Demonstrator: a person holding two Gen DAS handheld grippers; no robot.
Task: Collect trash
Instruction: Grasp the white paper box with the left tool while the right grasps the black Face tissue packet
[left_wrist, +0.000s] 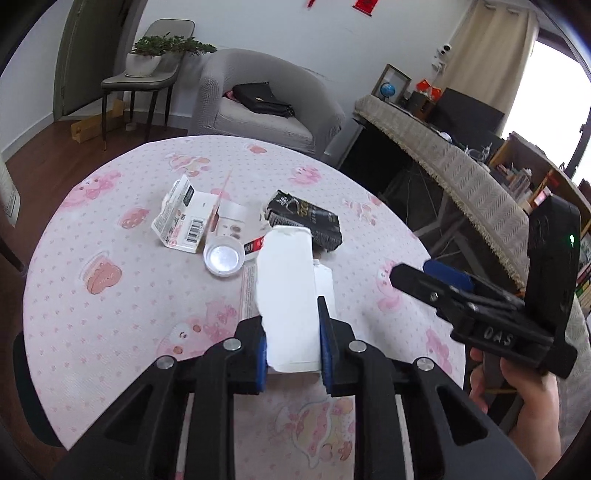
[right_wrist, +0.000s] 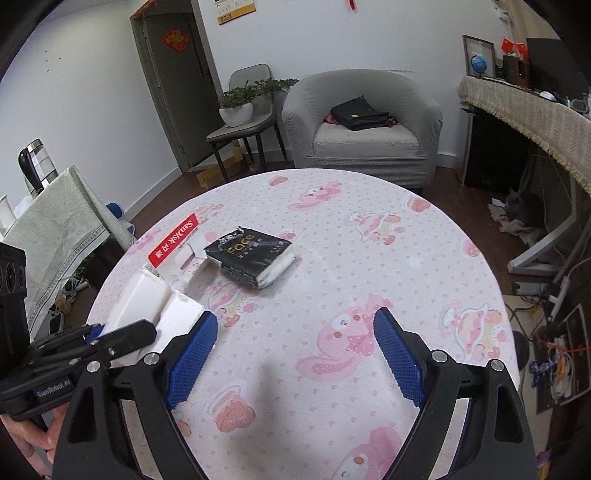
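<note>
- Left wrist view: left gripper (left_wrist: 291, 332) is pinched on a white box (left_wrist: 286, 291), blue pads (left_wrist: 325, 339) pressed against its sides.
- Right gripper (right_wrist: 295, 354) is seen spread wide, nothing between, over bare tablecloth (right_wrist: 369, 258).
- Clear cup (left_wrist: 223, 258), torn cardboard packaging (left_wrist: 184, 218) and black tissue pack (right_wrist: 251, 258) are left mid-table, away from the edge.

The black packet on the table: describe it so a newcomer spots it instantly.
On the round table with the pink cartoon cloth, look past the white carton. The black tissue packet lies flat, the only dark item, with pale lettering.
</note>
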